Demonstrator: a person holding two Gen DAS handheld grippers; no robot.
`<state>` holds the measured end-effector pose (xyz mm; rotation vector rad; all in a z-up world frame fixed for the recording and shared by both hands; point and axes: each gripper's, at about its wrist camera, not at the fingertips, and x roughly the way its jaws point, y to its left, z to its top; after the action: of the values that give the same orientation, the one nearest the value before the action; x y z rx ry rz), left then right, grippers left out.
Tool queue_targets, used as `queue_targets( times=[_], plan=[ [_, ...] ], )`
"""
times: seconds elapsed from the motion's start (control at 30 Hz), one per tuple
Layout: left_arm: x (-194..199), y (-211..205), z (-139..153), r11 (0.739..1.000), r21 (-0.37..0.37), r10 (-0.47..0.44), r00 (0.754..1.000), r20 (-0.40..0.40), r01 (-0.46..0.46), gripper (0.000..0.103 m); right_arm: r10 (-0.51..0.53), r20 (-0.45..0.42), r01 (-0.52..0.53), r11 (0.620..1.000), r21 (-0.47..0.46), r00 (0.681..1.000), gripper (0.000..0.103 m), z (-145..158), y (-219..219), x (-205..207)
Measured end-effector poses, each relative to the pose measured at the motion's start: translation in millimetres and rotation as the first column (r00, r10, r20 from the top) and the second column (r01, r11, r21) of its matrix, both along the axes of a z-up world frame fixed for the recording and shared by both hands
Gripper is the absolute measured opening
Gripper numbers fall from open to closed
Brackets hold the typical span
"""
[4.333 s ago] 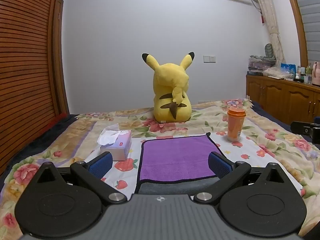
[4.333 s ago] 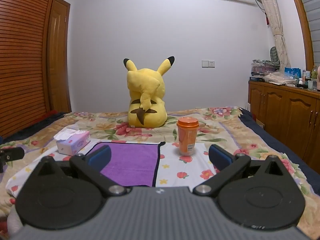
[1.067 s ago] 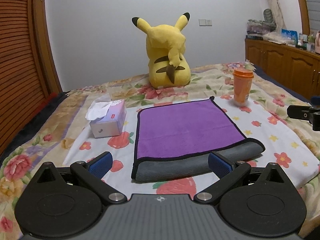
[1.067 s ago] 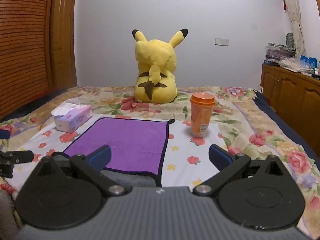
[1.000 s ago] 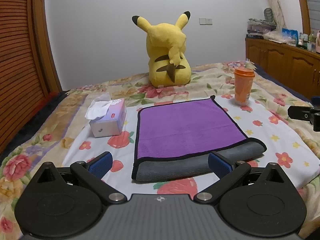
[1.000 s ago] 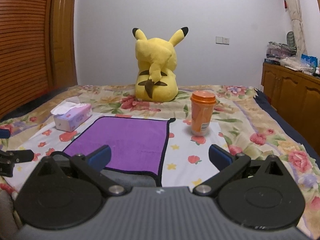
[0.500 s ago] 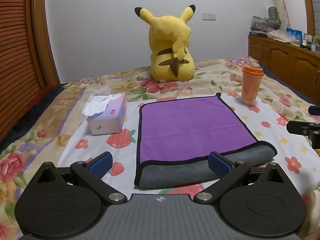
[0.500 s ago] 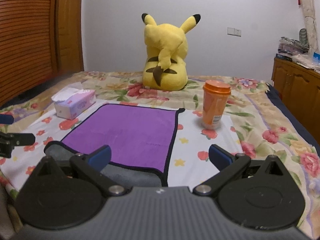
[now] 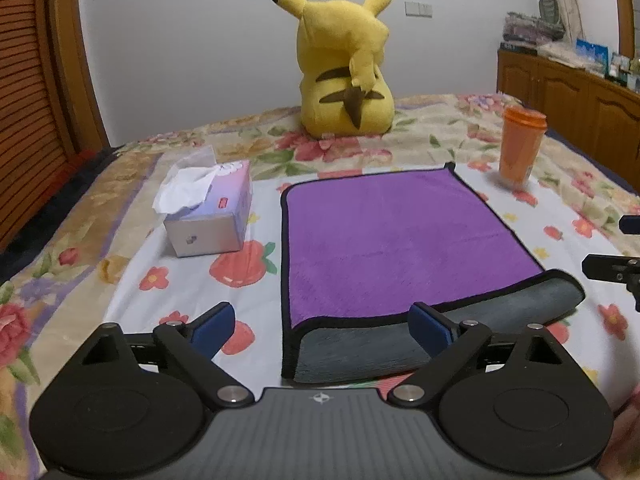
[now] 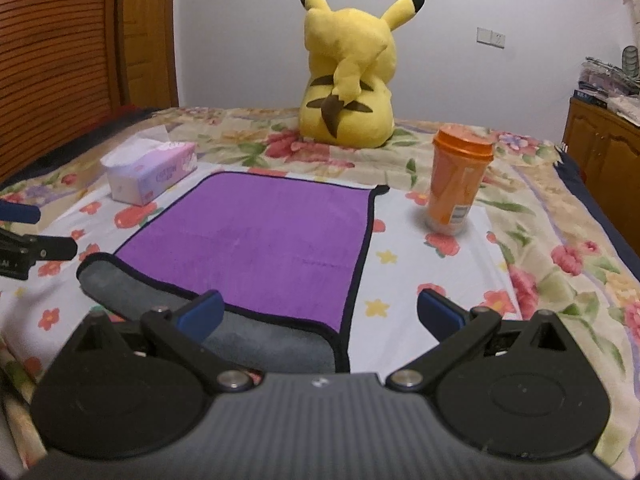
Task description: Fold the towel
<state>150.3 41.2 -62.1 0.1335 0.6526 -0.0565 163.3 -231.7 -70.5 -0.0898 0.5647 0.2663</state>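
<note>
Left wrist view looks along the bed (image 9: 120,280) at the towel (image 9: 392,236), which lies flat just ahead of both tools, purple face up, with its near edge rolled back so that a grey strip of the underside shows. That rolled edge is the towel's long near side and runs across the view from left to right, square to the line of the fingers.

The left gripper (image 9: 322,324) has its fingers spread wide and grasping nothing; the near left corner of the towel sits between them, nearer the right pad. In the right wrist view the right gripper (image 10: 320,312) is likewise spread and empty, with the towel's near right corner between its pads, nearer the left one. So each hand is the nearer one to its own corner, and neither pad touches the cloth as far as I can tell.

My reading is that the next move is a two-corner pinch on the near edge, then a carry away from the person toward the far edge. That calls for both tools to drop and go slightly forward, since the corners lie ahead of and below the pads.

A tissue box (image 9: 208,216) stands just left of the towel, an orange cup (image 10: 458,184) off its far right corner, and a plush toy (image 9: 344,64) well beyond. The cup is the likelier thing to be knocked over.
</note>
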Motion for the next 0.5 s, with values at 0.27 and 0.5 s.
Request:
queue_targets(
  times=[0.27, 0.5],
  plan=[
    [22, 11, -9, 1.000, -0.008, -0.018, 1.000, -0.024, 0.018, 0.091, 0.017, -0.033, -0.018, 1.000, -0.024, 0.999, 0.103, -9, 6, 13],
    [37, 17, -21, 0.999, -0.026, -0.050, 0.994, -0.094, 0.048, 0.073, 0.033, -0.067, -0.035, 0.999, -0.034, 0.997, 0.099, -17, 8, 24]
  ],
)
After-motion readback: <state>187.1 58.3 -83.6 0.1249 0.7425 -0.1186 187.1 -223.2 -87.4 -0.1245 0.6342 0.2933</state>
